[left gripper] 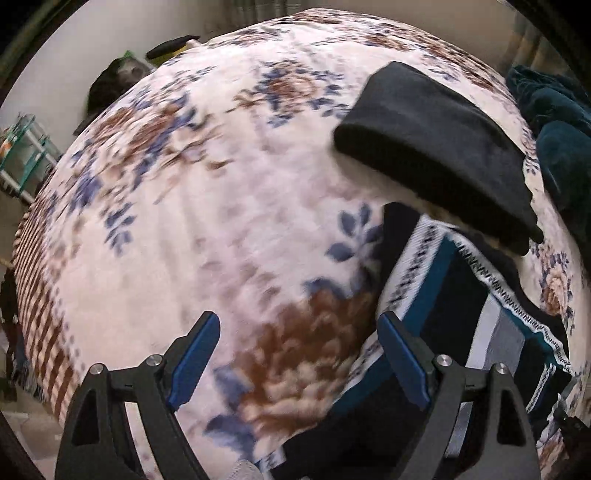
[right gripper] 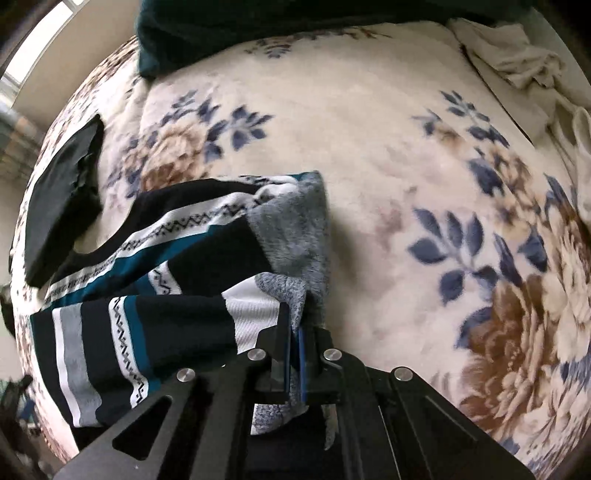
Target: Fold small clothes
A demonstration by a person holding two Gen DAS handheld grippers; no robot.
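A striped knit garment [right gripper: 155, 295] in black, teal, white and grey lies on the floral blanket [right gripper: 369, 147]. My right gripper [right gripper: 293, 328] is shut on its grey fuzzy edge, and the cloth bunches up between the blue pads. In the left wrist view the same striped garment [left gripper: 461, 314] lies at the lower right. My left gripper [left gripper: 299, 328] hangs open over bare blanket beside the garment's left edge, with nothing between its fingers. A folded black garment [left gripper: 436, 144] rests on the blanket beyond the striped one, also seen as the black garment [right gripper: 62, 192] at the left of the right wrist view.
A dark teal blanket [left gripper: 554, 122] is heaped at the far right of the bed, the same teal blanket [right gripper: 258, 26] along the far edge. Crumpled white cloth [right gripper: 517, 55] lies at the far right corner. The bed edge [left gripper: 37, 295] drops off at left, with clutter on the floor.
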